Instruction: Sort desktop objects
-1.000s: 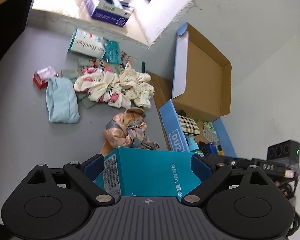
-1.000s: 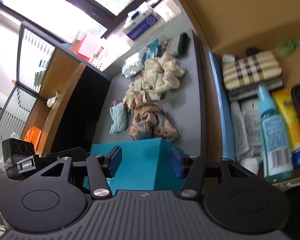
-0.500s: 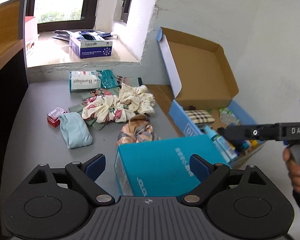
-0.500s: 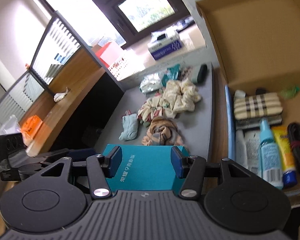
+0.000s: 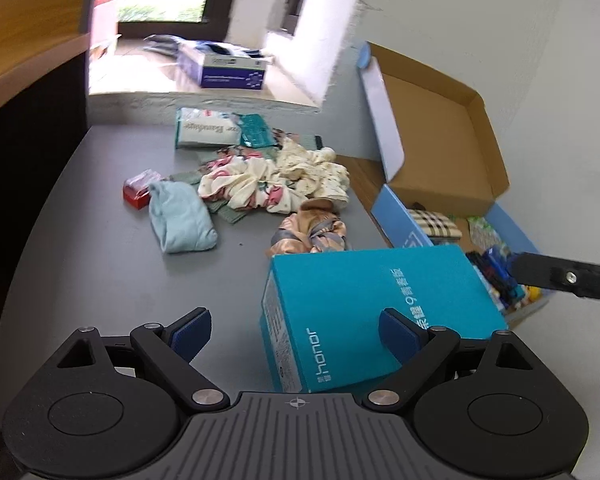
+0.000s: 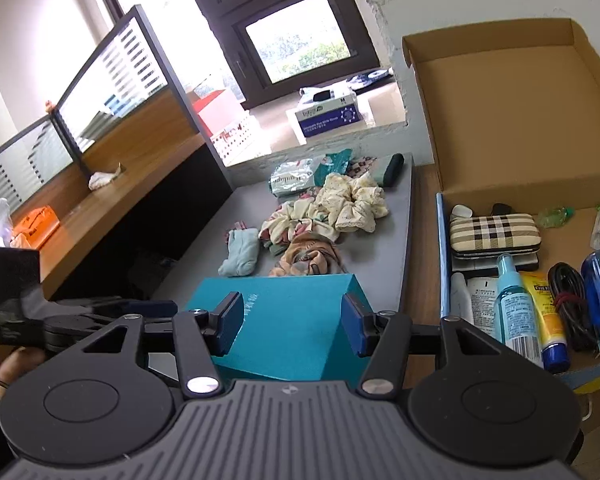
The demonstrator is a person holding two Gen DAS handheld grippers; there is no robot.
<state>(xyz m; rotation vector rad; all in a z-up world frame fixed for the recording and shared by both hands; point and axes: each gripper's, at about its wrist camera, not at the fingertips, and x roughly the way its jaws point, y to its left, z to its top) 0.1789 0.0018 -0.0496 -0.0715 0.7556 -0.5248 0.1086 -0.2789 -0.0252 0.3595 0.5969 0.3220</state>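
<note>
**Teal box on the grey desk, both tongs spread**

Teal box lies on the grey desk beside the cardboard box. Left gripper gapes wide, probably clear of it. Right gripper hovers above, jaws apart, gripping nothing.

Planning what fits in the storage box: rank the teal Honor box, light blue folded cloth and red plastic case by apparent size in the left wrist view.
1. Teal Honor box, largest, though nearest the camera.
2. Light blue folded cloth.
3. Red plastic case, smallest, partly hidden by the cloth.
</note>
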